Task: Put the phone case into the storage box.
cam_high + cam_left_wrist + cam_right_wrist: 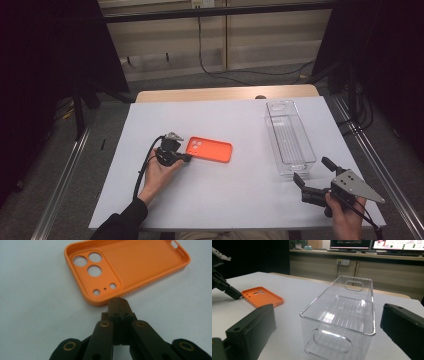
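Observation:
An orange phone case (210, 150) lies inside-up on the white table, left of centre, with its camera cut-outs toward my left gripper (186, 158). In the left gripper view the jaws (119, 303) are shut with nothing between them, and their tips rest at the rim of the case (140, 262). A clear plastic bin (290, 137) stands empty at the right. My right gripper (312, 171) is held just in front of the bin's near end, open. In the right gripper view its jaws (328, 311) stand wide on either side of the bin (337, 315), apart from it.
The white table top (225, 200) has bare room in front and at the back left. Its right edge runs close to my right hand. In the right gripper view the phone case (262, 298) and the left gripper (233, 293) lie at the far left.

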The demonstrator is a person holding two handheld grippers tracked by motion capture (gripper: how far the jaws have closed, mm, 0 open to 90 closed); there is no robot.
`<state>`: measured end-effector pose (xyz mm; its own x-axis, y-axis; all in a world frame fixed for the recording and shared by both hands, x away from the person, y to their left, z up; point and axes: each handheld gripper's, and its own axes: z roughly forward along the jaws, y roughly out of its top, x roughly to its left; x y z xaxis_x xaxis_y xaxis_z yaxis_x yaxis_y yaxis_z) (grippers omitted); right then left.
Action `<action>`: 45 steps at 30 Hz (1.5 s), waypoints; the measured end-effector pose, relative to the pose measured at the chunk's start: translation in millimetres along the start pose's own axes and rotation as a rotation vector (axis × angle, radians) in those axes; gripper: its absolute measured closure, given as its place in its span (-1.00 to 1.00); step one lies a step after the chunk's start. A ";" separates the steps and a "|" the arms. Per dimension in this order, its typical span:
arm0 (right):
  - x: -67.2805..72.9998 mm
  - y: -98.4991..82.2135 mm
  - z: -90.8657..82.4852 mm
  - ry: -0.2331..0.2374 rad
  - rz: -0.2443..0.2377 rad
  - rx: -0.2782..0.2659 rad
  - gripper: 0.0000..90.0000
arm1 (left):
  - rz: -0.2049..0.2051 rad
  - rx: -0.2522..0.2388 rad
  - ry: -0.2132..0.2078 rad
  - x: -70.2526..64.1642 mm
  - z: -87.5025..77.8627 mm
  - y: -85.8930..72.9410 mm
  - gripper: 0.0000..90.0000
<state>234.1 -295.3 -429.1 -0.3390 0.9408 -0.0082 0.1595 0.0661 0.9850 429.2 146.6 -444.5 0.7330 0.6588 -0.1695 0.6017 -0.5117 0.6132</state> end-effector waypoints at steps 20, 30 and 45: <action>-0.5 0.0 -0.5 -0.003 0.001 0.002 -1.00 | -0.017 0.008 0.022 5.7 2.8 8.1 1.00; -0.8 -0.1 -0.3 -0.002 0.001 0.001 -1.00 | -0.026 0.001 0.038 10.0 6.4 12.5 1.00; -0.9 -0.1 -0.2 -0.003 -0.001 0.003 -1.00 | -0.032 -0.007 0.064 15.0 13.0 21.6 1.00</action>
<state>234.2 -296.2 -429.2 -0.3365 0.9416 -0.0094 0.1616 0.0676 0.9845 457.3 138.3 -443.9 0.6916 0.7087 -0.1395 0.6221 -0.4864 0.6135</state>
